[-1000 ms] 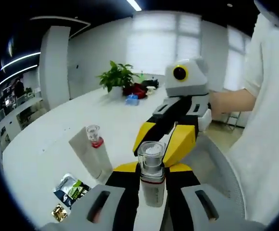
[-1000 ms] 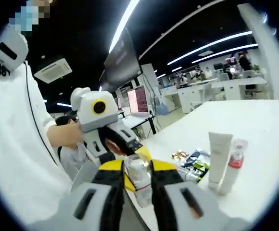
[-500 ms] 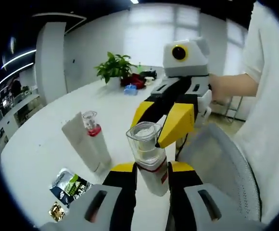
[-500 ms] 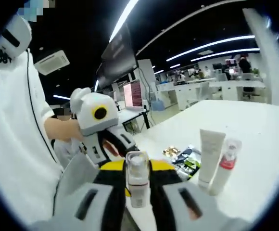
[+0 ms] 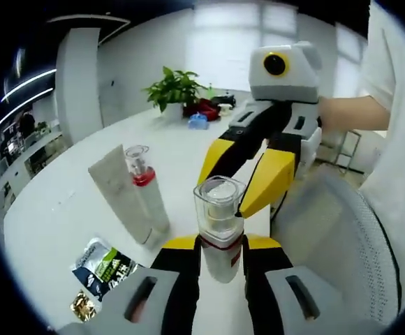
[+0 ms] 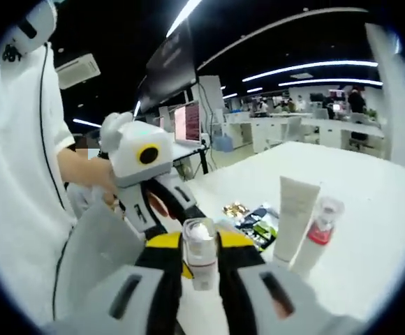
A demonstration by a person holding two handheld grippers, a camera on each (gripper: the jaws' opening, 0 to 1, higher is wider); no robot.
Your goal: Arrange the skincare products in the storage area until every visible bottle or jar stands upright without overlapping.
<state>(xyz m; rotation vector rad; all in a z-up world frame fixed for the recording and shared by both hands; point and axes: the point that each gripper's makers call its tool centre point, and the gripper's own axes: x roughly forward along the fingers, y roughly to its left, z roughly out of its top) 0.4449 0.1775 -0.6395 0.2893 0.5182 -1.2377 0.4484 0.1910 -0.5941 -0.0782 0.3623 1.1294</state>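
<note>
Both tongs, left (image 5: 220,244) and right (image 6: 201,241), are clamping one clear-capped bottle (image 5: 218,223) upright near the tabletop (image 5: 70,202) edge; no label is reading legibly.

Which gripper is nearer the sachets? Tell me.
Left, likely. The left gripper, holding the bottle, has the sachets beside its body; the right gripper reaches in from beyond the bottle.

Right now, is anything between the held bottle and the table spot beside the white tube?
Nothing visible. The bottle sits in the left gripper, the white tube stands on the table, and the sachets lie off the path.
</note>
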